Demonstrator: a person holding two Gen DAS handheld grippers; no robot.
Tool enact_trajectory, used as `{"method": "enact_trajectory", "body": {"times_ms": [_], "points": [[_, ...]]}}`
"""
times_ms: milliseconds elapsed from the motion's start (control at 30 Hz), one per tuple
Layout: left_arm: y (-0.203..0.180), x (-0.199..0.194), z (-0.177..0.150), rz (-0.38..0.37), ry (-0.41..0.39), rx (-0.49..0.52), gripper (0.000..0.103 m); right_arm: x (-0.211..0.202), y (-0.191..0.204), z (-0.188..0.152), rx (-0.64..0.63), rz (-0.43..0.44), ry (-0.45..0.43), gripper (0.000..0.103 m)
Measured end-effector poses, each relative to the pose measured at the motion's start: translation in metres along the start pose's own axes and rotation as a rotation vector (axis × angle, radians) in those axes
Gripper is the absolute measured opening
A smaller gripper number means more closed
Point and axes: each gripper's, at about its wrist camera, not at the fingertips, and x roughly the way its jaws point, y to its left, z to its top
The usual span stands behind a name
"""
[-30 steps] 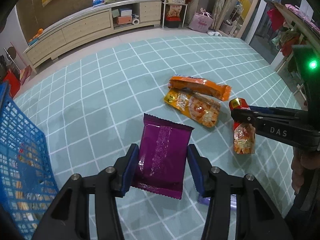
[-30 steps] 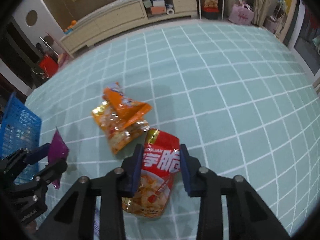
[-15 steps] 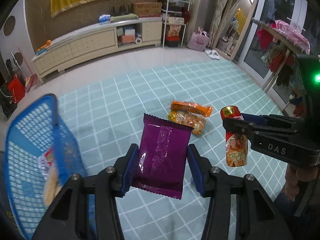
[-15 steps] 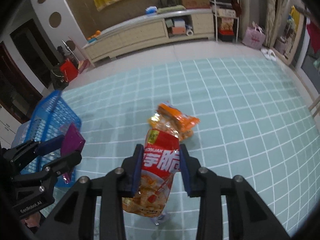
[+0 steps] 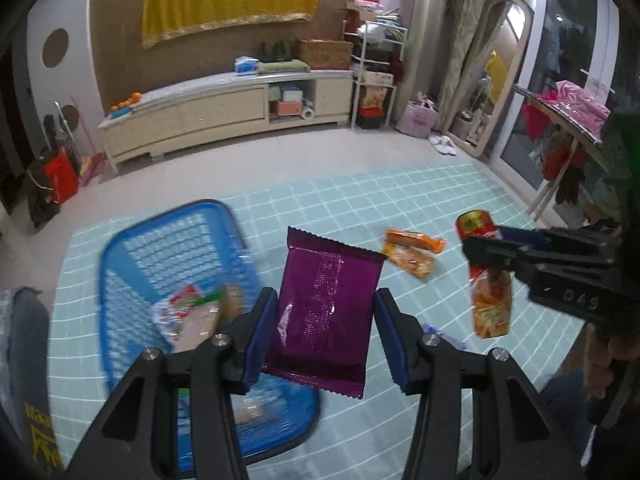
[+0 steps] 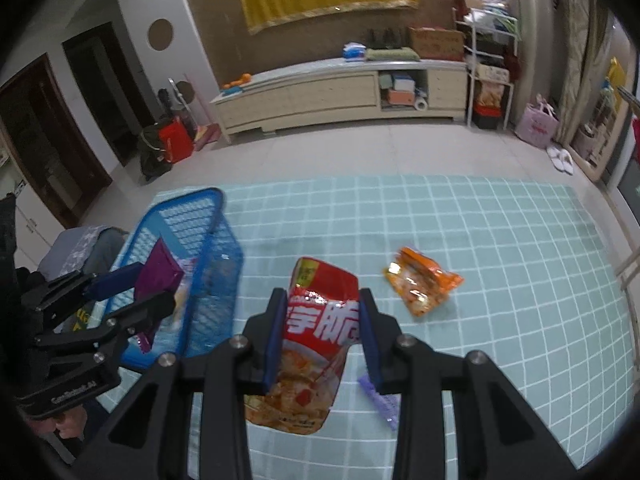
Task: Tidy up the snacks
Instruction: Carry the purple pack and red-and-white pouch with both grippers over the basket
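My left gripper (image 5: 326,330) is shut on a purple snack packet (image 5: 326,304) and holds it in the air, just right of the blue basket (image 5: 120,248). The basket lies on the mat with several snack packs (image 5: 188,314) inside. My right gripper (image 6: 323,334) is shut on a red snack bag (image 6: 316,332), also lifted; this red snack bag (image 5: 488,292) hangs at the right of the left wrist view. Two orange snack bags (image 6: 420,284) lie together on the green checked mat (image 6: 500,260). The left gripper (image 6: 136,300) with its purple packet (image 6: 158,266) hovers at the blue basket (image 6: 200,232).
A small lilac comb-like object (image 6: 382,400) lies on the mat under my right gripper. A long cream cabinet (image 5: 224,112) and a shelf rack (image 5: 374,76) stand along the far wall. A mirror (image 5: 496,68) and a clothes stand (image 5: 568,128) are at the right.
Both grippers have risen with their packets still held. The view has pulled back, the blue basket has come into full sight at the left, and the orange bags look farther away.
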Motion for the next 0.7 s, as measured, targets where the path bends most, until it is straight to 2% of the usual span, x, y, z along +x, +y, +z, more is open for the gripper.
{"method": "enact_trajectory", "body": {"times_ms": [367, 467, 700], "points": [[0.064, -0.038, -0.017, 0.038, -0.031, -0.045, 0.047, 0.012, 0.079, 0.009, -0.094, 0.063, 0.013, 0.039], [0.088, -0.041, -0.024, 0.036, -0.021, -0.081, 0.047, 0.021, 0.099, 0.011, -0.121, 0.081, 0.023, 0.039], [0.112, -0.043, -0.042, 0.039, 0.003, -0.128, 0.047, 0.045, 0.133, 0.011, -0.154, 0.108, 0.056, 0.039]]}}
